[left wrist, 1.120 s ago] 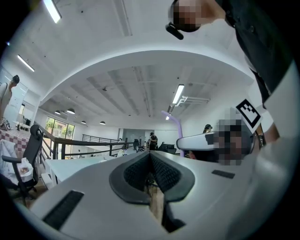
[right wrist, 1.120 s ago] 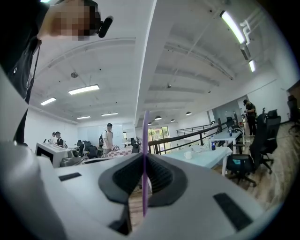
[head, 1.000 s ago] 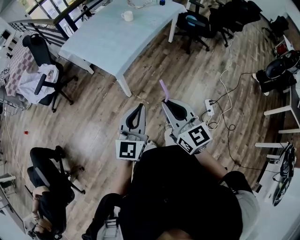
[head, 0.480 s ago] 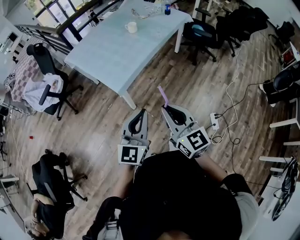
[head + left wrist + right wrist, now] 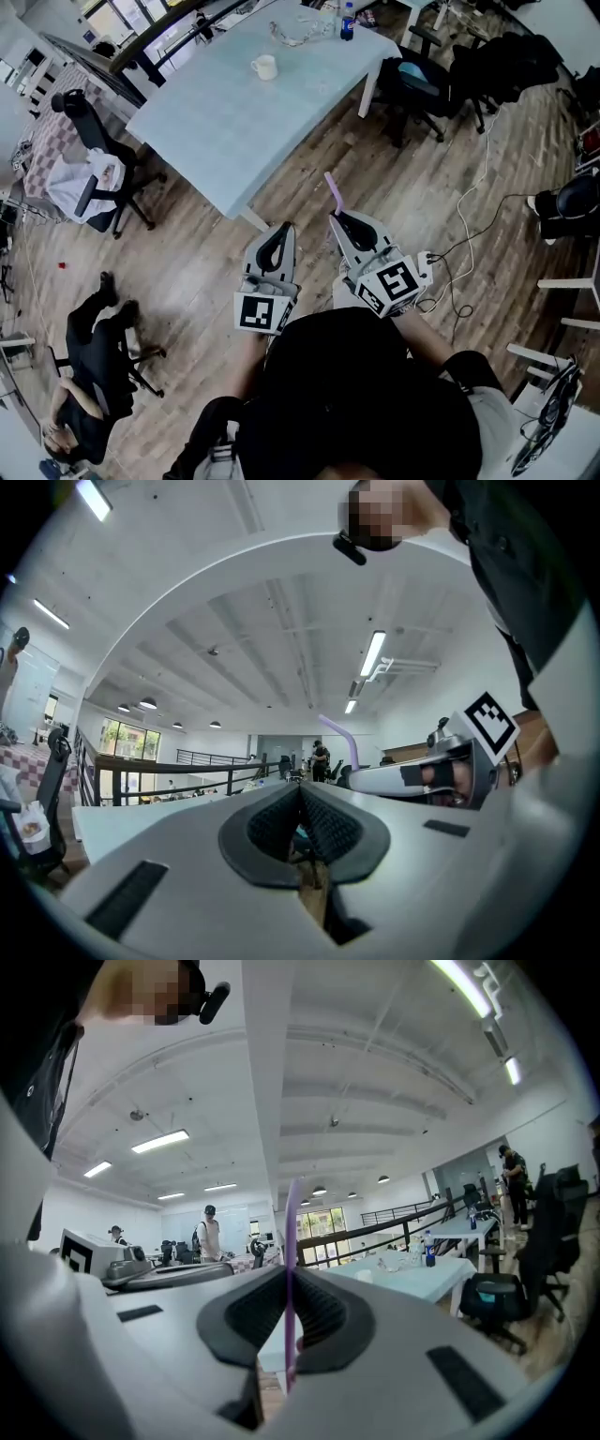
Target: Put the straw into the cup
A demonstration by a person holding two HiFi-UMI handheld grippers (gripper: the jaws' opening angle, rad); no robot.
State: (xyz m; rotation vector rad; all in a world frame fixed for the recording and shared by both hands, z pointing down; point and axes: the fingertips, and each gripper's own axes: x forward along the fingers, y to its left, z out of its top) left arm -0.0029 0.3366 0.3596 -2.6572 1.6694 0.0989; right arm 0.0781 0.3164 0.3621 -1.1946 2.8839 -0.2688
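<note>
**Head view:** The white table point(image 5: 216, 122) is seen lower in the frame than a second ago, and so closer to the two grippers. Its near corner now lies just ahead of them. The cup point(image 5: 265, 67) is set well ahead on the far part of the tabletop, with a bottle point(image 5: 347, 21) further off to the right. The purple straw point(image 5: 332, 192) is carried clamped in the right gripper point(image 5: 343, 221), and its bent end juts forward past the jaw tips. The left gripper point(image 5: 279, 232) is held just beside it on the left. The approach is judged to be under way, with the insertion not yet begun. Office chairs point(image 5: 417, 80) are parked ahead and to the right by the table's side. A cable point(image 5: 469, 211) and a power strip point(image 5: 424, 261) lie on the floor to the right of the right gripper.

**Left gripper view:** The jaws are shown pressed together with nothing between them. The right gripper is seen to the right, with the straw rising from it.

**Right gripper view:** The straw is shown pinched upright between the closed jaws. The table, cup and bottle are seen ahead and slightly right, with a black chair further right at the table's end. It is judged that the table corner and that chair must be skirted before the cup can be reached.
</note>
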